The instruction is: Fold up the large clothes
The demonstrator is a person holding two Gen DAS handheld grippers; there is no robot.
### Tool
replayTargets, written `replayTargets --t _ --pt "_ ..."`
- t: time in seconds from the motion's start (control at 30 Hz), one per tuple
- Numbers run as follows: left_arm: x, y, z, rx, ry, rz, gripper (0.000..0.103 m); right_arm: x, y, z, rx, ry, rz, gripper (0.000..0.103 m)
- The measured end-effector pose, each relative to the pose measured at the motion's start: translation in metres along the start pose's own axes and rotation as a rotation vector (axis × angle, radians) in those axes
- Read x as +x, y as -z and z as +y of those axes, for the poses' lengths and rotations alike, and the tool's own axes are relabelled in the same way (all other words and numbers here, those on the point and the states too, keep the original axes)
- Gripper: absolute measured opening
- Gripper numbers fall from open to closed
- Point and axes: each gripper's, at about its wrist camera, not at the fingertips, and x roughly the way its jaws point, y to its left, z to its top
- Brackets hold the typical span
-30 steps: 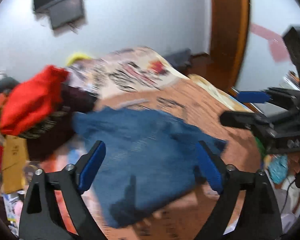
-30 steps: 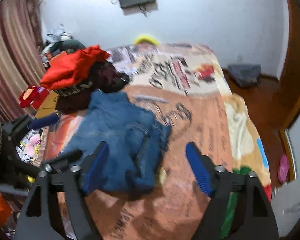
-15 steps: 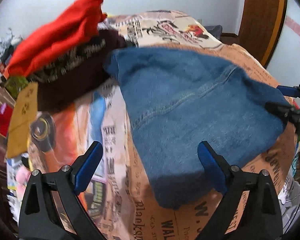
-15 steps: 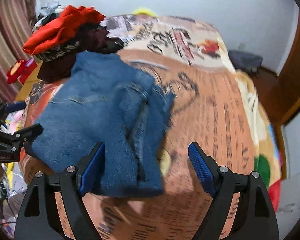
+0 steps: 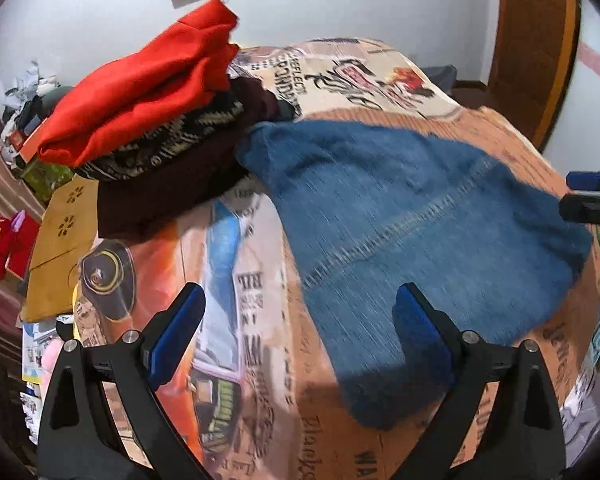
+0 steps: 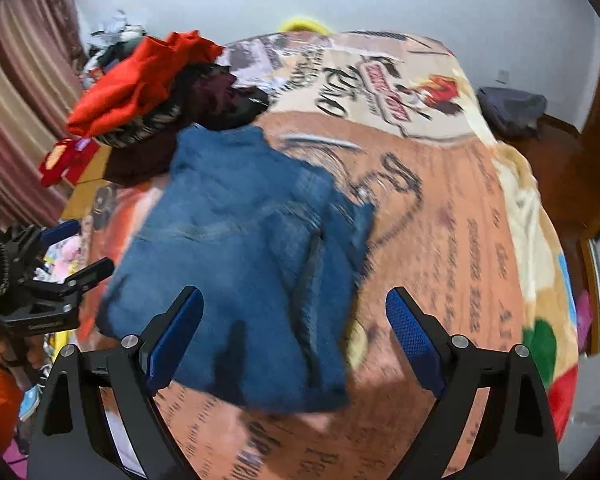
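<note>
The folded blue denim garment (image 6: 236, 248) is lying on the bed's printed cover (image 6: 452, 216), beside a pile of clothes (image 5: 152, 92). Left tongs (image 5: 300, 336) are hanging wide open, empty; right tongs (image 6: 294, 334) are opening, gripping nothing.

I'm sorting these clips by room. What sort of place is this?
Most likely a bedroom: a bed under a printed blanket, curtains at the side, and folded clothes stacked beside a blue denim garment.
</note>
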Motion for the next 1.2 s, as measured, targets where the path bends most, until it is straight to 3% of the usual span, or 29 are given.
replayTargets --t 0.07,0.2,0.3,0.37,0.57,0.87,0.97,1.03,1.1,1.2 --pt "0.005 -0.008 0.008 -0.021 0.03 0.01 0.097 0.01 -0.01 0.003 -0.009 -0.036 0.019 0.091" --pt "0.027 -0.017 0.02 -0.089 0.157 0.076 0.097 0.043 -0.018 -0.005 0.002 -0.047 0.115 0.091" --pt "0.054 -0.015 0.024 -0.139 0.302 0.165 0.097 0.067 -0.014 -0.028 0.073 -0.049 0.196 0.091" --pt "0.068 -0.012 0.023 -0.157 0.348 0.203 0.097 0.078 -0.01 -0.046 0.127 -0.11 0.238 0.092" --pt "0.108 -0.01 0.033 -0.29 0.533 0.278 0.097 0.091 -0.019 -0.07 0.178 -0.239 0.252 0.093" --pt "0.152 -0.018 0.04 -0.377 0.678 0.35 0.097 0.127 -0.037 -0.067 0.181 -0.316 0.309 0.096" --pt "0.159 -0.019 0.04 -0.404 0.707 0.353 0.097 0.129 -0.036 -0.063 0.174 -0.307 0.306 0.089" --pt "0.16 -0.02 0.04 -0.414 0.713 0.358 0.097 0.128 -0.037 -0.061 0.175 -0.302 0.308 0.075" --pt "0.158 -0.022 0.038 -0.426 0.764 0.358 0.084 0.126 -0.036 -0.06 0.201 -0.313 0.308 0.063" --pt "0.153 -0.016 0.037 -0.43 0.756 0.322 0.077 0.117 -0.032 -0.058 0.22 -0.314 0.289 0.052"
